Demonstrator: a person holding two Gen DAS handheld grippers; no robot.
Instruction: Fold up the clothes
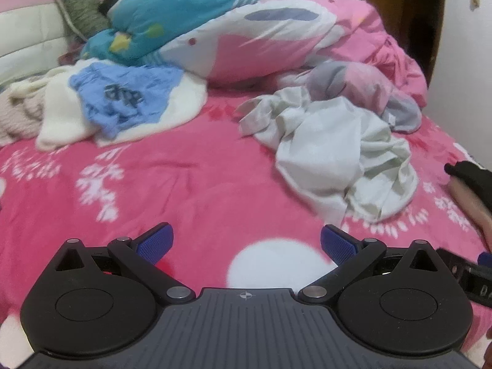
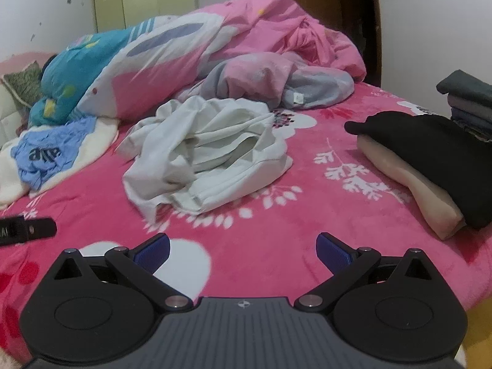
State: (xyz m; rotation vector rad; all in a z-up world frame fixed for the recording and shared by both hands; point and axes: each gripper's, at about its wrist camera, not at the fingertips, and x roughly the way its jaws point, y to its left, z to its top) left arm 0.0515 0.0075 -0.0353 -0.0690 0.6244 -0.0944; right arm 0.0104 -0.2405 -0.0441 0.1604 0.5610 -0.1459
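We find both grippers hovering above the bed's pink floral blanket [image 1: 190,178] near its front edge. The left gripper [image 1: 246,243] has its blue-padded fingers [image 1: 155,243] spread apart and empty; the right gripper [image 2: 243,250] likewise. The crumpled pale white garment [image 2: 209,153] lies mid-bed, unfolded, well apart from both. A cream top with blue printed panel [image 1: 123,101] lies toward the left edge; its dark lettering is too blurred to read. Folded black and beige clothes [image 2: 424,160] sit by the right edge.
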